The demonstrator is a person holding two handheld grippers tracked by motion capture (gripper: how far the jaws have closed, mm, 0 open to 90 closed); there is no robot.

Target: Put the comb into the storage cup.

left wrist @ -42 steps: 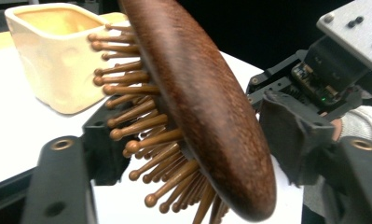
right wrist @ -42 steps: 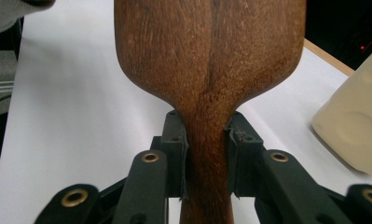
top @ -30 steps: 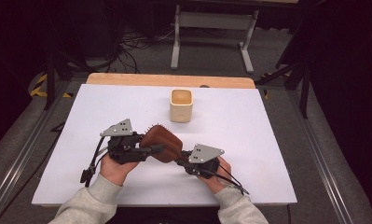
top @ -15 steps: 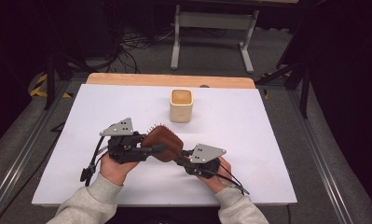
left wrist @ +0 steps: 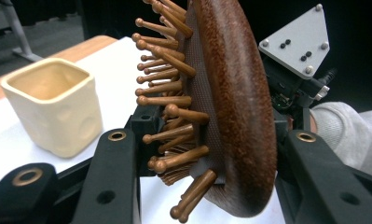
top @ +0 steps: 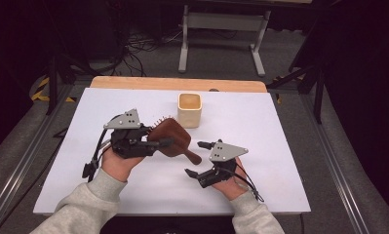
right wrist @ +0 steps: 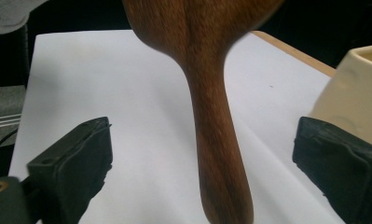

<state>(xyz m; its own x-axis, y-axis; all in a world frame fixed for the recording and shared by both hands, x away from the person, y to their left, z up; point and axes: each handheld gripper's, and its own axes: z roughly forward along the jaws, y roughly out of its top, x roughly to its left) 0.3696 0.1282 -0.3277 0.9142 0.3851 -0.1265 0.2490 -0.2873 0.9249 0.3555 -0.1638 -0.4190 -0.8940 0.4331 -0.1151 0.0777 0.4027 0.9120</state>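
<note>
Hairbrush (top: 170, 138), wooden and paddle-shaped, was the thing in hand, and its support had just changed over. A second earlier both sets of tongs met at it low over the white bench (top: 280, 161); now it hung clear of the bench in front of the cream square cup (top: 189, 110), gripped by the left tongs (top: 155, 144) alone. Those tongs were clenched on the brush head: in the left gripper view one jaw lay against the peg bristles (left wrist: 169, 100) and the other against the smooth brown back, with the head turned on edge. The left hand had lifted slightly compared with the earlier frames. The right tongs (top: 196, 158) had just been opening and now stood released and drawn back toward the person, apart from the brush; in the right gripper view the handle (right wrist: 216, 154) hung free between the spread jaws, touching neither. I judged the handover finished, which left the left hand free to carry the brush on, probably toward the cup.
</note>
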